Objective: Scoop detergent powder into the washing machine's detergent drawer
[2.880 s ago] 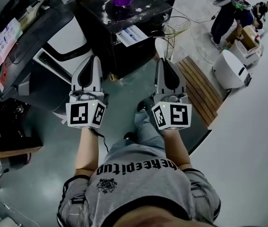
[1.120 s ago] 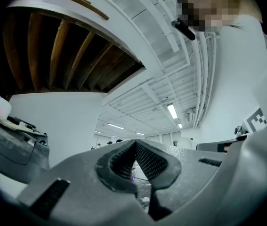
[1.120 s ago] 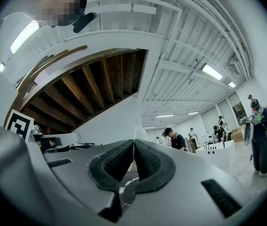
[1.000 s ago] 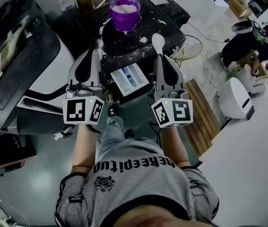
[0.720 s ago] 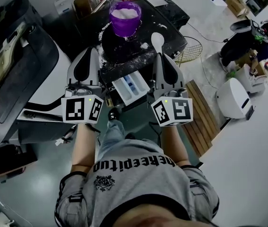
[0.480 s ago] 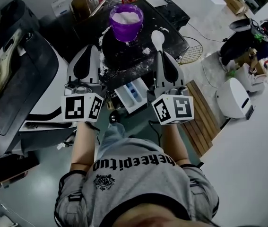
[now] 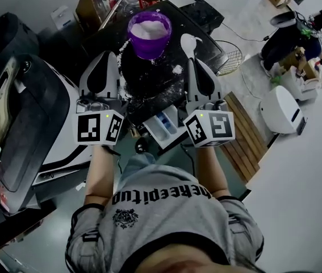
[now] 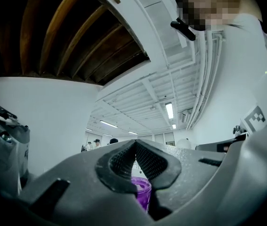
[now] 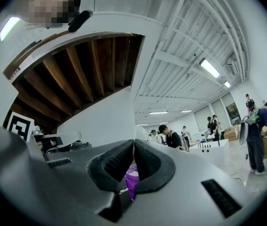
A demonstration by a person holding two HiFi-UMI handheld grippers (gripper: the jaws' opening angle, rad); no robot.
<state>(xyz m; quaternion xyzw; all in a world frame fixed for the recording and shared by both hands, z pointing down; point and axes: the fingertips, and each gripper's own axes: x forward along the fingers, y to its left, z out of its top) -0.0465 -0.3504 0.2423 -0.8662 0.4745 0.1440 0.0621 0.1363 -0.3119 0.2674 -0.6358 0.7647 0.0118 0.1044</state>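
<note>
Step in hand: the approach, before the first dip, as I read it.

- right gripper (image 7: 195,61): jaws pinched down on the handle of a white scoop (image 7: 188,41). The bowl sticks out past the tips.
- left gripper (image 7: 105,56): jaws together, nothing between them. It hangs alongside and isn't helping.
- The purple tub of detergent powder (image 7: 148,33) sits just ahead of the scoop and a bit to its left, so ahead-right of the left gripper. It looks well filled.
- The detergent drawer (image 7: 163,124) is pulled out, below and between the two grippers, back toward the person.
- Loose powder (image 7: 175,70) is scattered on the black machine top (image 7: 155,90) under the right gripper's tips.

Next move, my guess: push the scoop forward-left over the tub rim, dip, lift level, then draw back and down to the drawer. Keep the bowl flat on the way or it adds to the mess.

Hard to make out:
- White scoop, so I can't tell whether it's loaded or empty.
- The right gripper's marker cube covers the drawer's near-right edge, and I can't read which compartment is which.
- Both gripper views are tilted up at the ceiling, so each shows only a sliver of tub (image 8: 141,192) (image 9: 132,180) below the pads and no drawer.
</note>
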